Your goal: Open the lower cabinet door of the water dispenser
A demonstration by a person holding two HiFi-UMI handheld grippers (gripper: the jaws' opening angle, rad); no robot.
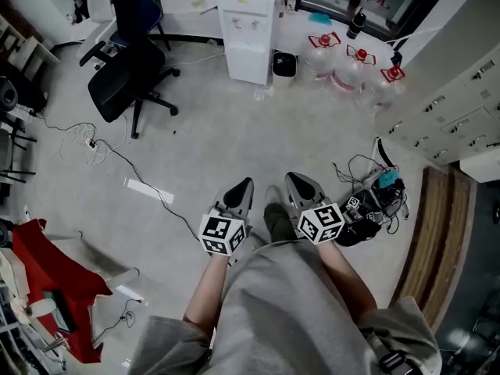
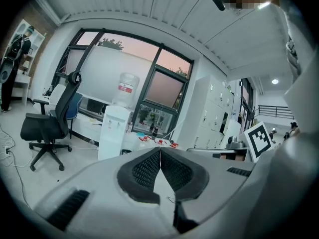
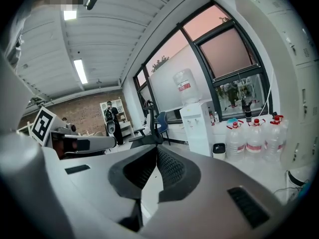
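Observation:
The white water dispenser (image 1: 250,30) stands across the floor at the far wall, its lower cabinet door closed; it also shows in the left gripper view as a dispenser (image 2: 113,131) with a bottle on top, and in the right gripper view as the same dispenser (image 3: 198,126). My left gripper (image 1: 244,187) and right gripper (image 1: 295,181) are held side by side in front of my body, far short of the dispenser. Both are shut with nothing between the jaws, as the left gripper (image 2: 160,151) and right gripper (image 3: 156,149) views show.
A black office chair (image 1: 129,73) stands left of the dispenser. Three water bottles (image 1: 355,65) and a small black bin (image 1: 284,64) sit to its right. Cables (image 1: 101,151) trail over the floor at left; a bundle of gear (image 1: 375,201) lies at right by white lockers (image 1: 453,108).

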